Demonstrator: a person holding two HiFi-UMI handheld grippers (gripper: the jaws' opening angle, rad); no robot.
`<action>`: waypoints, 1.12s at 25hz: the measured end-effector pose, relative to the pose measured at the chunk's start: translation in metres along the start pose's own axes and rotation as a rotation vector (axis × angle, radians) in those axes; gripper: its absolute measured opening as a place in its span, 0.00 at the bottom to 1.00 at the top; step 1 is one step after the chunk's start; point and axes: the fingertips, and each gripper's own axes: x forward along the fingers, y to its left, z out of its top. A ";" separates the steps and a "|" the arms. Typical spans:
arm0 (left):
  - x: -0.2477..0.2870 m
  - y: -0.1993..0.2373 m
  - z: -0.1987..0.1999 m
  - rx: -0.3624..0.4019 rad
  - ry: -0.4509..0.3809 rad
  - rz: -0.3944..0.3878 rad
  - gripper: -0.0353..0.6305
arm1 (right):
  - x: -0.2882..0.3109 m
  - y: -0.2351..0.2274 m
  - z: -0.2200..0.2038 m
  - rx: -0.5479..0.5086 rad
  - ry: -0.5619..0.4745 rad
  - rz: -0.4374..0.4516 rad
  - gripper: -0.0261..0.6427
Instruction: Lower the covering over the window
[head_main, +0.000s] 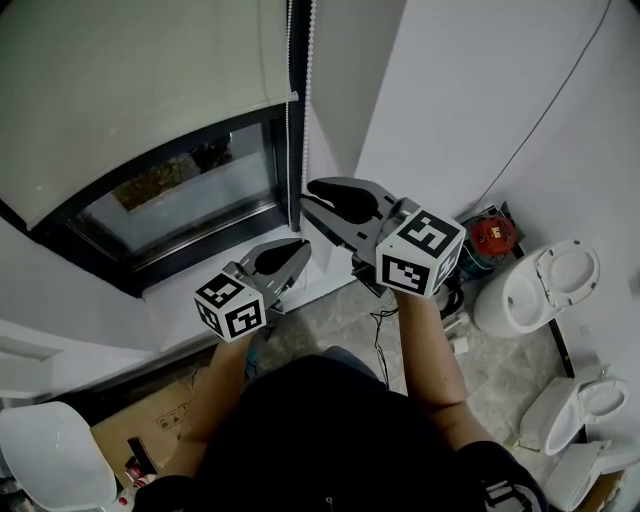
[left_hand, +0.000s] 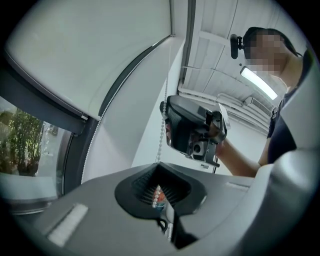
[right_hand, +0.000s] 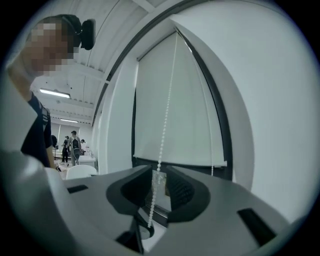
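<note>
White walls (head_main: 480, 90) frame what I see from the head view: the blind (head_main: 150, 80) hangs partway down the window (head_main: 190, 195), with bare glass below its bottom bar. The bead chain (head_main: 289, 120) runs down the frame's right side. My left gripper (head_main: 298, 248) sits low near the sill, and the right gripper (head_main: 306, 192) is higher, just beside the chain. Two toilets (head_main: 535, 290) stand on the floor at right.

From the left gripper view, the jaws are pinched together on the bead chain (left_hand: 159, 194), which rises from them up along the frame. The right gripper shows above, next to that same strand.

From the right gripper view, the jaws stand well apart. The chain (right_hand: 161, 165) hangs through the gap between them, and I see neither pad pressing on it. Beyond them the blind (right_hand: 175, 110) fills most of the window, with a dark strip under its lower edge.
</note>
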 end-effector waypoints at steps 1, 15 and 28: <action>0.000 -0.001 0.000 -0.001 0.002 -0.004 0.07 | 0.002 0.001 0.005 0.001 -0.012 -0.002 0.18; 0.008 -0.014 -0.024 -0.014 0.058 -0.019 0.07 | -0.002 0.002 0.004 -0.006 0.006 -0.066 0.07; -0.005 0.005 -0.047 -0.034 0.136 0.030 0.07 | 0.015 0.004 -0.026 -0.001 0.087 -0.067 0.06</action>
